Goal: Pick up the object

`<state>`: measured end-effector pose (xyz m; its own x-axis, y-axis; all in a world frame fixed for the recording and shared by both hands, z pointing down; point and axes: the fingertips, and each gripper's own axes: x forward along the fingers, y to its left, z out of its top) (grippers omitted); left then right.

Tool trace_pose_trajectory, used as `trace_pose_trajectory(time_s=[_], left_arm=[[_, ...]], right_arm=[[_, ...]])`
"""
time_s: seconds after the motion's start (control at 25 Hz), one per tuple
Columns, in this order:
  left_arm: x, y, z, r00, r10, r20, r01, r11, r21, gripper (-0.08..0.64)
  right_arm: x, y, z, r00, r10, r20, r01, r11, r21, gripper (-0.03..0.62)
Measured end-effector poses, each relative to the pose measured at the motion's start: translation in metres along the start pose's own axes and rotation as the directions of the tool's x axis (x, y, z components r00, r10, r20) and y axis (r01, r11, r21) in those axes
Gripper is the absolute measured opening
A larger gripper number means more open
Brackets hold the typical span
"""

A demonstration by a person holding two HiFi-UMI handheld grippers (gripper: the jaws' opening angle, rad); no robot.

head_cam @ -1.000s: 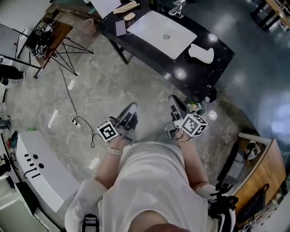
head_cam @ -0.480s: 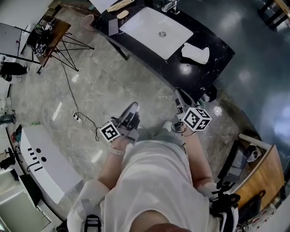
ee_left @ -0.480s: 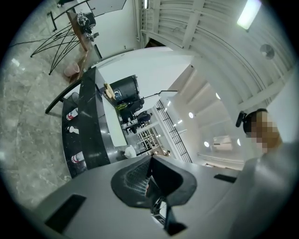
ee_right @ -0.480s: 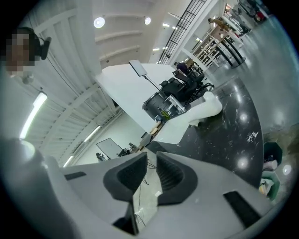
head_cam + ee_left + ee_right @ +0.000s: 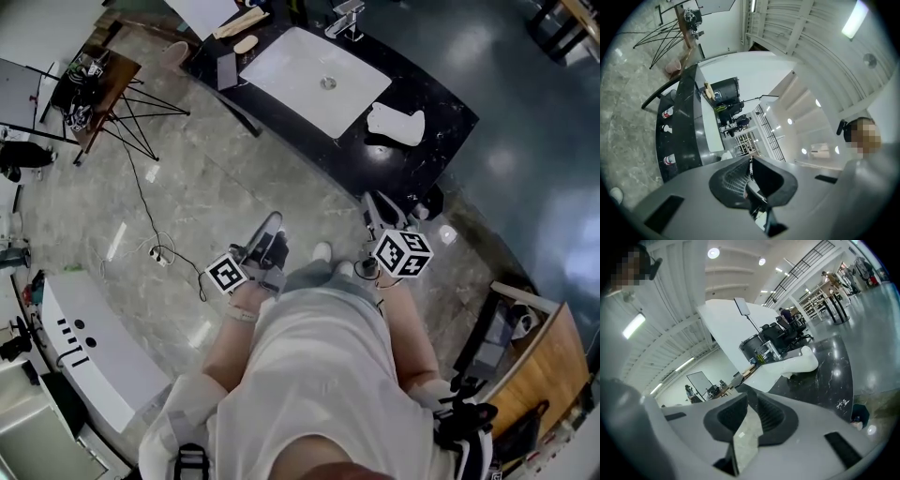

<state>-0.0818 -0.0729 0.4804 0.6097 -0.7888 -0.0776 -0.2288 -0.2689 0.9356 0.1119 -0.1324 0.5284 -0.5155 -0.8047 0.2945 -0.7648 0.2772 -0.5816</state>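
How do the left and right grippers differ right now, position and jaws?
Position: the right gripper is close to the black counter's near corner; the left gripper hangs over marble floor, farther off.
Aim: the right gripper looks across the counter at the white object; the left gripper sees the counter edge-on.
Shared: both shut, nothing held.

Desk [image 5: 441, 141] is black stone-look, super glossy, with faint pale veining. Floor [image 5: 197, 178] looks like polished grey marble, lights bouncing off it. Left tongs [image 5: 750, 174] and right tongs [image 5: 751, 414] are matt grey plastic with black ribbed pads [image 5: 774, 416]. Sink [image 5: 291, 70] is smooth white. Shirt [image 5: 319, 375] is plain cloth.
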Motion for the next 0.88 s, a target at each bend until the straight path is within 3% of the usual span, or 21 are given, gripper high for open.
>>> trace_pose_trajectory(time_s=[0.12,0.56,0.88], left_arm=[[0.013,0.001,0.000,1.000,-0.018,-0.014,0.018,1.000,0.007,0.008],[0.044,0.024,0.012,0.998,0.030,-0.056,-0.029,0.999,0.023,0.014],[0.109,0.033,0.023,0.990,0.037,-0.139,-0.025,0.996,0.086,0.117]], right_arm=[[0.005,-0.010,0.005,1.000,-0.019,0.005,0.019,1.000,-0.001,0.058],[0.022,-0.034,0.021,0.995,-0.092,0.034,0.092,0.996,0.007,0.059],[0.028,-0.066,0.063,0.973,-0.206,0.103,0.210,0.977,-0.031,0.094]])
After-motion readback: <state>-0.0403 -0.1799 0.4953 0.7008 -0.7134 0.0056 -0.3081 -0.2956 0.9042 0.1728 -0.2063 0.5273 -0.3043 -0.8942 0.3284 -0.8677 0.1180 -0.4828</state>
